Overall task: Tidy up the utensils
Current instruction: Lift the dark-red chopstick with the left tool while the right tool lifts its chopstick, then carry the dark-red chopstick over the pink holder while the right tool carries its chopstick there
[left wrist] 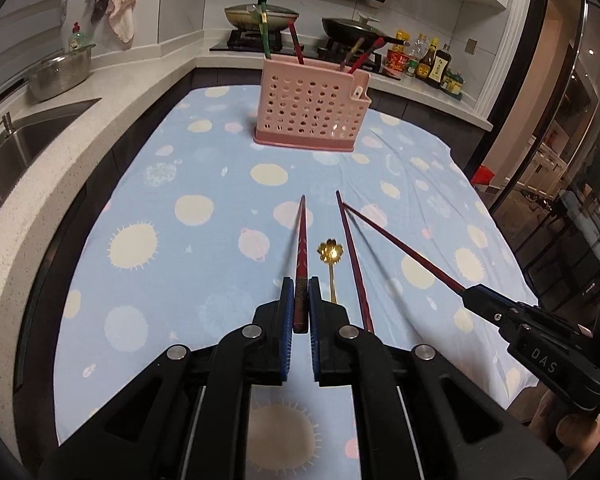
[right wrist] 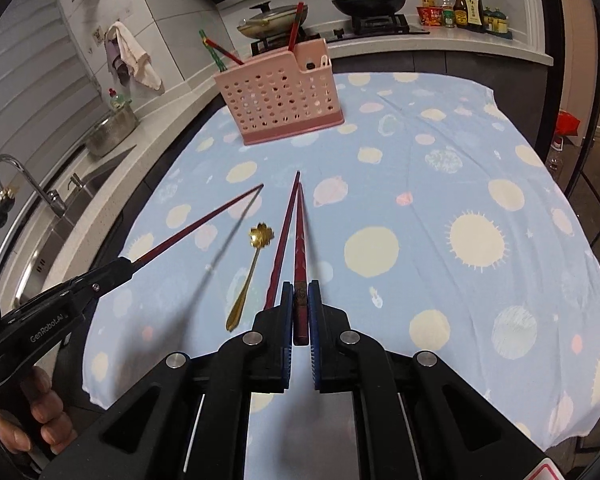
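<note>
My left gripper (left wrist: 301,286) is shut on the thick end of a dark red chopstick (left wrist: 302,240), which points forward above the blue spotted cloth (left wrist: 180,264). From the right wrist view, the left gripper (right wrist: 128,264) and its chopstick (right wrist: 204,222) come in from the left. My right gripper (right wrist: 300,288) is shut on a second red chopstick (right wrist: 300,232); in the left wrist view it (left wrist: 466,294) enters from the right. A third red chopstick (left wrist: 352,256) (right wrist: 282,240) and a gold flower spoon (left wrist: 331,256) (right wrist: 256,236) lie on the cloth between the grippers. Far ahead stands the pink perforated utensil holder (left wrist: 312,108) (right wrist: 278,100) with several sticks in it.
A sink (left wrist: 32,136) with a faucet (right wrist: 16,172) and a steel pot (left wrist: 60,74) run along the left counter. Lidded pans sit on the stove (left wrist: 260,16) behind the holder, with sauce bottles (left wrist: 432,60) to their right. A hand (right wrist: 40,412) grips the left tool.
</note>
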Tool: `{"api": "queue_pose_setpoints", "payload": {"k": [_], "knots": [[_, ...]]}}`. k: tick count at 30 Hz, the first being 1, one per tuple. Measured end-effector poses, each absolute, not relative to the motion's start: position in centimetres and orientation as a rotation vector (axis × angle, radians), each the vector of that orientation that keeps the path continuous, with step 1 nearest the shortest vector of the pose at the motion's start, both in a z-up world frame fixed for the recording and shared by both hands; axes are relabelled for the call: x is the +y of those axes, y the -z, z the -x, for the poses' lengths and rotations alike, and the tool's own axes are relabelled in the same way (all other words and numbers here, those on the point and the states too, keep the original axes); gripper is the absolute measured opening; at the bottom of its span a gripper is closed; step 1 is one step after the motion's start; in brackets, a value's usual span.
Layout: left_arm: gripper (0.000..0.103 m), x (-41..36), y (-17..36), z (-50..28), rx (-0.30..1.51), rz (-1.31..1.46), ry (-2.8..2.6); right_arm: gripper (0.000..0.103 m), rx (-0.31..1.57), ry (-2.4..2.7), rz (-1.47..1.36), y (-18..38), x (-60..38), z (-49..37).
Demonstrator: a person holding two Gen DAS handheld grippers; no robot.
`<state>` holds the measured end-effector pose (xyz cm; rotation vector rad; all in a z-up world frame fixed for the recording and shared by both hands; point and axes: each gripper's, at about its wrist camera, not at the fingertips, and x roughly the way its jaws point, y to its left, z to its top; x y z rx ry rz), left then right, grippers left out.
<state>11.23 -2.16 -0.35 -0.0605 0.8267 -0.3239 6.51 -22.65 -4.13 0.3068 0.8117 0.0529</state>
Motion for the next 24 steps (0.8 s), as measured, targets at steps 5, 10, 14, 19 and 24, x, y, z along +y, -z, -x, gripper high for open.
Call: {"api": "queue_pose_setpoints", "payload": {"k": [5,10,14,19,24], "knots": [[0.007,-1.6,-2.7,-12.6,0.76,0.075,0.312,0.007,0.731,-0.038,-0.324,0.8,-24.1,-7.7],[0.007,-1.7,-5.2,-14.5,0.701,0.079,0.305,0.007,0.655,-0.031,-0.339,-2.1,-25.3,-9.5],[0.007,-1.8,-6.8,-16.2,0.663,0.087,0.297,0.007,0.62,-0.027,-0.35,-3.4,-26.0,-10.9],[0.007,-1.9,-8.4,-18.4,0.629,0.099,0.286,0.007,0.589,-0.027,-0.356,-4.6,-26.7,-12.6],[0.007,-2.0,-9.8,-20.4,0.606,0.108,0.282,0.007,0.551,-0.026,-0.353,-6.2,-27.1,-13.9]]}}
